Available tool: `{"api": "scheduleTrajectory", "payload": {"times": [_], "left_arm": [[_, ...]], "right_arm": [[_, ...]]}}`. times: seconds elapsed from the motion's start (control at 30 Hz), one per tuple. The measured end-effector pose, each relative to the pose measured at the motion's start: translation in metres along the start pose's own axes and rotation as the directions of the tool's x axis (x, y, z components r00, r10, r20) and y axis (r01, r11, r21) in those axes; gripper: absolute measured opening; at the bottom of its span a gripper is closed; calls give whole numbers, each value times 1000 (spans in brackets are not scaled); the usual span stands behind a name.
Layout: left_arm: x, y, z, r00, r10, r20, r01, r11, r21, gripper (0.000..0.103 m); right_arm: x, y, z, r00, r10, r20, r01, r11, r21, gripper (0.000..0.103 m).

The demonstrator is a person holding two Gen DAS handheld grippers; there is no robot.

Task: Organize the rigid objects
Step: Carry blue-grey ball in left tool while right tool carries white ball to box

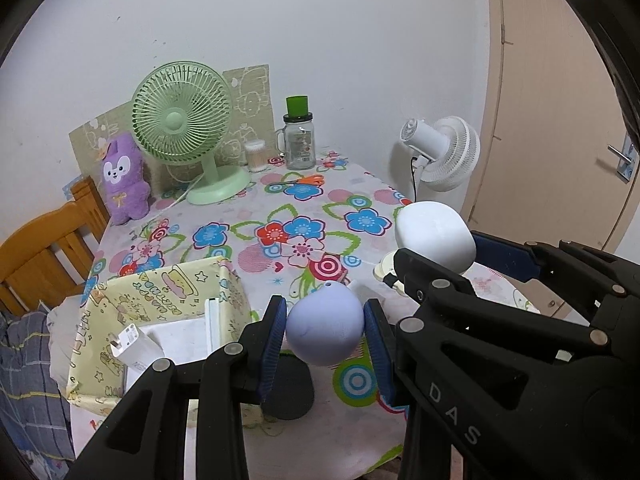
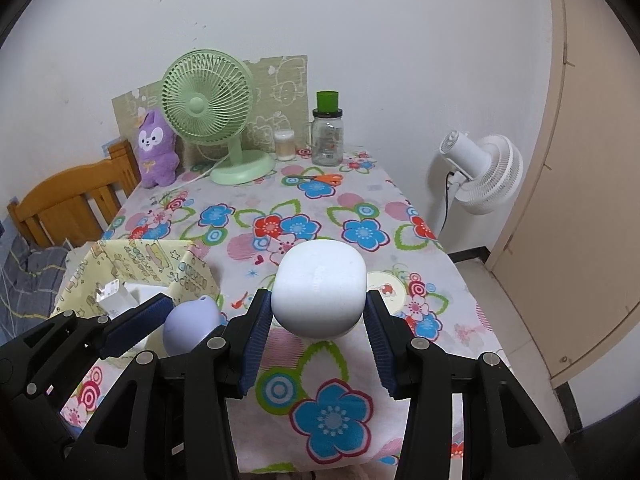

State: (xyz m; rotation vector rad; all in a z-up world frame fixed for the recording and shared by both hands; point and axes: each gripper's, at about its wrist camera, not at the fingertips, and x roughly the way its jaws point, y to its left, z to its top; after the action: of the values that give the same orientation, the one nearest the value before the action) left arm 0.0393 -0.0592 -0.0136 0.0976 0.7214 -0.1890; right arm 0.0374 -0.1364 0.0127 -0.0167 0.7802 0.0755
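Lavender round gadget [image 1: 325, 325], smooth with a small hole near its top, sits pinched between the blue ribbed pads [image 1: 273, 342] of my left gripper [image 1: 326, 344], lifted above the floral tablecloth [image 1: 280, 216]. My right gripper [image 2: 318, 322] pinches a white rounded device [image 2: 320, 288] the same way, both pads against its sides, also off the table; faint lettering on its front is too soft to read. From the left wrist view I read "DAS" in pale capitals on the right gripper's black frame. Just left of the lavender gadget stands a yellow cartoon-printed box [image 1: 160, 292] holding a white charger plug [image 1: 134, 346]; its printed writing is illegible. A black disc [image 1: 290, 386] lies on the cloth under my left gripper. Farther back stand a green desk fan [image 1: 182, 120], a purple plush toy [image 1: 122, 178], a cotton swab jar [image 1: 255, 155], a green-capped glass jar [image 1: 300, 140] with an unreadable label, and orange-handled scissors [image 1: 304, 180].
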Motion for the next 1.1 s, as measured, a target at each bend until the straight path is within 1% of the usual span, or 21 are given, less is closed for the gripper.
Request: {"api": "scheduleTrajectory", "payload": {"times": [0.27,0.53,1.1], "left_arm": [[0,15,2,1000,4,-1,-4,1000,-1,40],[0,46,4,1000,10,-3,-10,1000,-8,40],[8,86,1,999,35,-22,-36,999,-25,40]], "right_arm": [[5,18,6,1000,5,-3,-5,1000,-3,49],[12,41,14,1000,14,-5,-14,1000,-11,49],[28,83,21,999,41,-20,-41,999,-24,49]]}}
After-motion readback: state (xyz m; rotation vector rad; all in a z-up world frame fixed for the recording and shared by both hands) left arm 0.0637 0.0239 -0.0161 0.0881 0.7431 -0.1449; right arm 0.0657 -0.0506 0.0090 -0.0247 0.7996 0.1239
